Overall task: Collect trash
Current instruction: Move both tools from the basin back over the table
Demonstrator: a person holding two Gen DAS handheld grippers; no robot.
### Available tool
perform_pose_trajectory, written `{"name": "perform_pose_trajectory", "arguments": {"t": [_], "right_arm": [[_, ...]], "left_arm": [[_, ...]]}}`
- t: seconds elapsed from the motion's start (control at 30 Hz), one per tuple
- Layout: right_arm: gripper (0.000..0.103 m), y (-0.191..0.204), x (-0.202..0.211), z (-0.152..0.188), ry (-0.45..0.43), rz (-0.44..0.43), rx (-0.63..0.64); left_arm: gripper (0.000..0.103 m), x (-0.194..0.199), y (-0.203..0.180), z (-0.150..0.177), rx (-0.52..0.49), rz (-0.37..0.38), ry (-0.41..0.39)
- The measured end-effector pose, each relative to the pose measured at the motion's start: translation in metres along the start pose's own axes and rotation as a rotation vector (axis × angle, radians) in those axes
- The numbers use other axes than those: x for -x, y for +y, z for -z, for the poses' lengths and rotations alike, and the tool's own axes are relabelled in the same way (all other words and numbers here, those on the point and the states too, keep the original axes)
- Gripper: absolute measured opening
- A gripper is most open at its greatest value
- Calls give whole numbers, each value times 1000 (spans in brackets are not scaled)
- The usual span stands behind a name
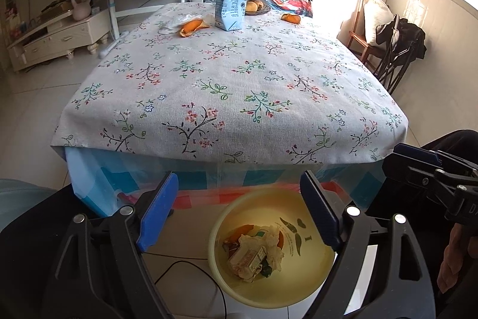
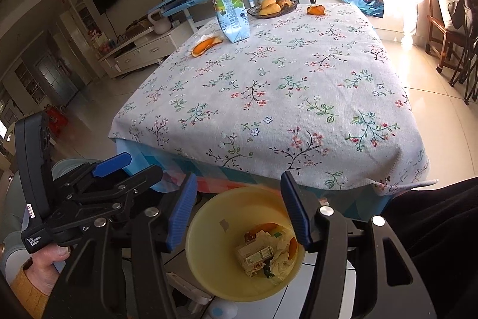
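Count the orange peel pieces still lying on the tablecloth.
2. One orange peel lies at the far left, beside the carton, with a crumpled white wrapper against it. The other peel piece lies at the far edge, right of the fruit bowl.

A table under a grey floral cloth [image 1: 227, 85] carries, at its far end, an upright green-and-blue drink carton [image 1: 231, 0], an orange peel on crumpled clear plastic [image 1: 191, 25], a dark fruit bowl [image 2: 272, 8] and another orange peel piece [image 1: 291, 17]. A yellow plastic bin [image 1: 313, 283] of scraps stands on the tiled floor [image 1: 38, 97].
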State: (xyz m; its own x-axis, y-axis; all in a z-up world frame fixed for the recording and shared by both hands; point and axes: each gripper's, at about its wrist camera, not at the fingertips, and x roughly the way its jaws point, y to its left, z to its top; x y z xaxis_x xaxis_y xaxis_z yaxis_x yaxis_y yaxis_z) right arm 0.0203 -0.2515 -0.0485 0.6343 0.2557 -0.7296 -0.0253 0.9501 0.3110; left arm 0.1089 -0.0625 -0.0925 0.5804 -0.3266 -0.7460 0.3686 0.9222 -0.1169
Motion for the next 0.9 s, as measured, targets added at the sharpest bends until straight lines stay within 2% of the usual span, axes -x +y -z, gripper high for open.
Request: {"name": "perform_pose_trajectory", "arguments": {"t": [0.9], "right_arm": [[62, 7, -4, 4, 15, 12, 24]], "left_arm": [[82, -1, 0, 1, -3, -22, -1]]}}
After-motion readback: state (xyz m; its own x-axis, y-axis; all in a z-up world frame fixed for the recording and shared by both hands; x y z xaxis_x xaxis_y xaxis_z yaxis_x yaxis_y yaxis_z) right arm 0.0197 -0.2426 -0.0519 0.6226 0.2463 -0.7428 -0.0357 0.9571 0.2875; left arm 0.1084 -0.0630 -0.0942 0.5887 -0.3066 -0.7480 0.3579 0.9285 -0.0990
